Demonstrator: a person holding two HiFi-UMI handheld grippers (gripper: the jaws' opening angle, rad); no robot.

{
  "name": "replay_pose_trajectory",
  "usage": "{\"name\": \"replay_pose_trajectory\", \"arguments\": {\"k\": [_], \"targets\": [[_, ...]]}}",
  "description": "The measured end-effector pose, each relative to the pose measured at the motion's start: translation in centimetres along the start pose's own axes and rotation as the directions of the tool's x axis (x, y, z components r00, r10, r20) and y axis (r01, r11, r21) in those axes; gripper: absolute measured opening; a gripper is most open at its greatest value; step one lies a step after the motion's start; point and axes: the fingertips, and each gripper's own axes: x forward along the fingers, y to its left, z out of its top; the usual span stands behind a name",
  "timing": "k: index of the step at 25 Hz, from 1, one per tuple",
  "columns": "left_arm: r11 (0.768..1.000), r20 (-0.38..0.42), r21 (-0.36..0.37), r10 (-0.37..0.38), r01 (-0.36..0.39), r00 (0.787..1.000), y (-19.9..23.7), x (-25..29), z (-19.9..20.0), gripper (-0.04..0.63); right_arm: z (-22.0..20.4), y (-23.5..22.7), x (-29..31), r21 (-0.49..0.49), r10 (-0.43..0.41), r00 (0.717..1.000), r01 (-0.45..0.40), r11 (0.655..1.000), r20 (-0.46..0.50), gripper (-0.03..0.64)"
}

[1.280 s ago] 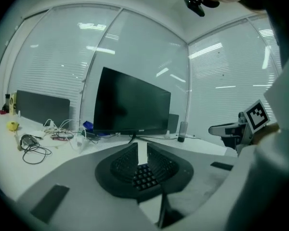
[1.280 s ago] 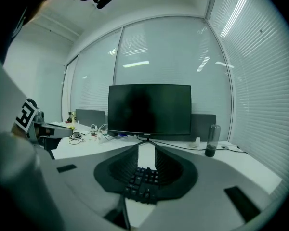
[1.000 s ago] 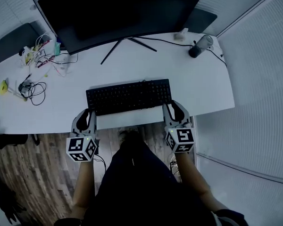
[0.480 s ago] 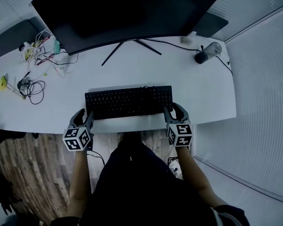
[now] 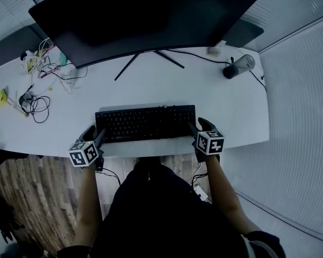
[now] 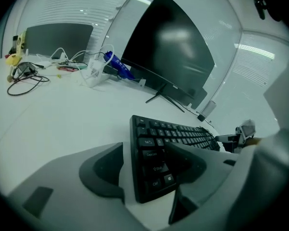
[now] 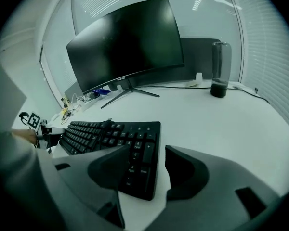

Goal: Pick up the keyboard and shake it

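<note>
The left forearm (image 5: 87, 198) and right forearm (image 5: 224, 192) reach forward to the near edge of the keyboard (image 5: 145, 122), one at each end. The left gripper (image 5: 95, 137) tilts downward at the keyboard's left end. Its jaws stand wide and have just been opening, with the near left corner between them, unclamped. The right gripper (image 5: 199, 129) mirrors it at the right end. Its jaws have also just been opening and straddle the near right corner.
</note>
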Motion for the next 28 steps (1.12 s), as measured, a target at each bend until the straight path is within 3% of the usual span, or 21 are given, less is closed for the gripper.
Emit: {"name": "replay_pose_trajectory", "arguments": {"k": [9,16,22,28], "targets": [[0.995,-0.072,-0.017,-0.098,0.097,0.993,-0.7,0.7,-0.4,0.267,-0.6,-0.3,1.2,0.067,0.098,0.992,-0.093,0.993,-0.074,0.233],[0.996,-0.136,-0.028,-0.089,0.086,0.987,-0.8,1.1,-0.5,0.264,-1.4,-0.1,1.8,0.286,0.204,0.974,-0.168,0.943,-0.101,0.216],[0.996,-0.172,-0.072,-0.063,0.051,0.983,-0.8,1.2,-0.6,0.258,-1.3,-0.1,1.8,0.282,0.208,0.972,-0.171,0.944,-0.108,0.204],[0.992,-0.151,-0.120,-0.055,0.036,0.987,-1.1,0.6,-0.8,0.245,-1.3,-0.1,1.3,0.274,0.192,0.976,-0.157,0.949,-0.104,0.201]]}}
